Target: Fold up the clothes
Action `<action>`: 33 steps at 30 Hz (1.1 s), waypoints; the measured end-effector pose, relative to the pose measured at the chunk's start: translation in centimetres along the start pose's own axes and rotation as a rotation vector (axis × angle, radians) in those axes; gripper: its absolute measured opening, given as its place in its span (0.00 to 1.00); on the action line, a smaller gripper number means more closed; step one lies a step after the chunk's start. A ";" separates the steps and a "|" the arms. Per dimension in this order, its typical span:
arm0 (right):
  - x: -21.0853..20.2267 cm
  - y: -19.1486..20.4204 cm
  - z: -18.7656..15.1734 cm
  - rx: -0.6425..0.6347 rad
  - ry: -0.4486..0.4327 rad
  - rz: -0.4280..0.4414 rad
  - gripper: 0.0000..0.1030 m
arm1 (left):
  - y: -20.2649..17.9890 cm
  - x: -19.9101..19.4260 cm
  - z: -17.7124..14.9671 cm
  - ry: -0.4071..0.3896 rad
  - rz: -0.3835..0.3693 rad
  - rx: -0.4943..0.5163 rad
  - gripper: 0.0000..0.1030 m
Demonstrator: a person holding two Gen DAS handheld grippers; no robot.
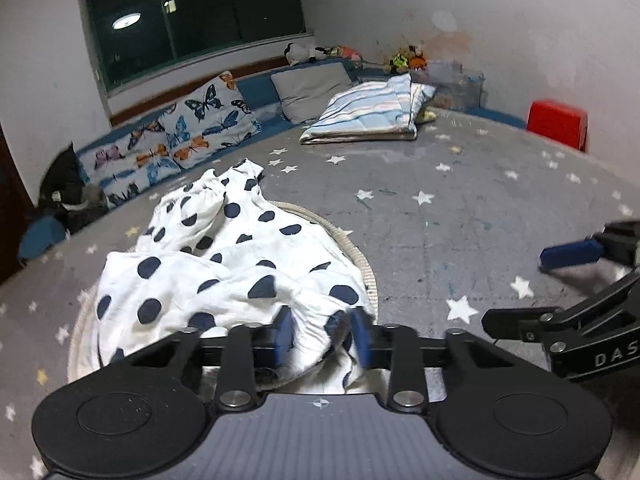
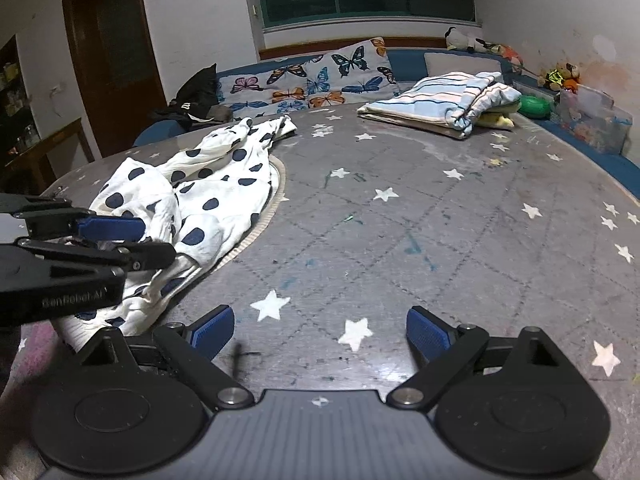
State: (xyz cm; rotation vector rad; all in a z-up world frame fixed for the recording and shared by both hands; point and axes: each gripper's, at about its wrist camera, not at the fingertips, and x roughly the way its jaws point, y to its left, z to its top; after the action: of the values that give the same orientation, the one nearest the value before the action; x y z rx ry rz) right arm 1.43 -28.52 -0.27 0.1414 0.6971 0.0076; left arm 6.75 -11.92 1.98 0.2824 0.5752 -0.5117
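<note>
A white garment with dark blue polka dots [image 1: 224, 264] lies crumpled over a round woven basket [image 1: 360, 264] on the grey star-patterned mat. My left gripper [image 1: 322, 338] is closed on a bunch of the garment's near edge, with cloth between its blue pads. The garment also shows in the right wrist view [image 2: 208, 184], at the left, with the left gripper [image 2: 120, 236] over its near end. My right gripper [image 2: 320, 330] is open and empty above bare mat, to the right of the garment. It shows at the right edge of the left wrist view [image 1: 568, 256].
A folded striped blanket [image 1: 372, 112] lies at the far side of the mat [image 1: 460, 208]. Butterfly pillows [image 1: 188, 132] and a grey pillow [image 1: 312, 88] line the back wall. A red box [image 1: 558, 122] stands at the far right, and plush toys [image 2: 558, 74] sit in the corner. A brown door [image 2: 112, 60] is at the left.
</note>
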 end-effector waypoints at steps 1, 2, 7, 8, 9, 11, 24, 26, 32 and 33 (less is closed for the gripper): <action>0.0 -0.1 0.1 0.003 -0.002 0.001 0.92 | 0.4 -0.2 0.0 -0.005 -0.003 -0.019 0.20; 0.0 -0.1 0.1 0.006 -0.004 0.004 0.90 | 0.7 -0.4 0.0 -0.010 -0.005 -0.039 0.13; -0.1 0.3 0.5 -0.004 -0.008 0.025 0.86 | 2.7 -1.4 -0.1 -0.035 -0.012 -0.136 0.06; -0.1 0.4 0.5 -0.008 -0.007 0.032 0.86 | 3.3 -1.9 -0.3 -0.043 0.006 -0.157 0.06; 0.0 0.7 0.6 -0.015 -0.005 0.042 0.85 | 3.9 -2.4 -0.4 -0.051 0.023 -0.178 0.05; 0.2 1.5 0.8 -0.032 0.003 0.070 0.83 | 5.2 -3.4 -0.7 -0.067 0.058 -0.219 0.05; 3.2 7.7 1.6 -0.121 0.108 0.288 0.65 | 11.1 -9.2 -4.9 -0.084 0.250 -0.367 0.03; 3.4 8.3 1.6 -0.127 0.113 0.284 0.62 | 11.6 -9.8 -5.7 -0.077 0.265 -0.384 0.03; 3.1 9.6 1.3 -0.142 0.125 0.270 0.40 | 12.2 -11.1 -7.8 -0.048 0.289 -0.422 0.03; 3.0 9.8 1.3 -0.146 0.127 0.267 0.34 | 12.2 -11.3 -8.0 -0.045 0.289 -0.426 0.03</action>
State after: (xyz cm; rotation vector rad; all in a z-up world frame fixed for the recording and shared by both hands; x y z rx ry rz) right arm 4.93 -18.77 0.08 0.0933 0.7974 0.3254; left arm 1.54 5.72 3.43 -0.0524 0.5735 -0.1088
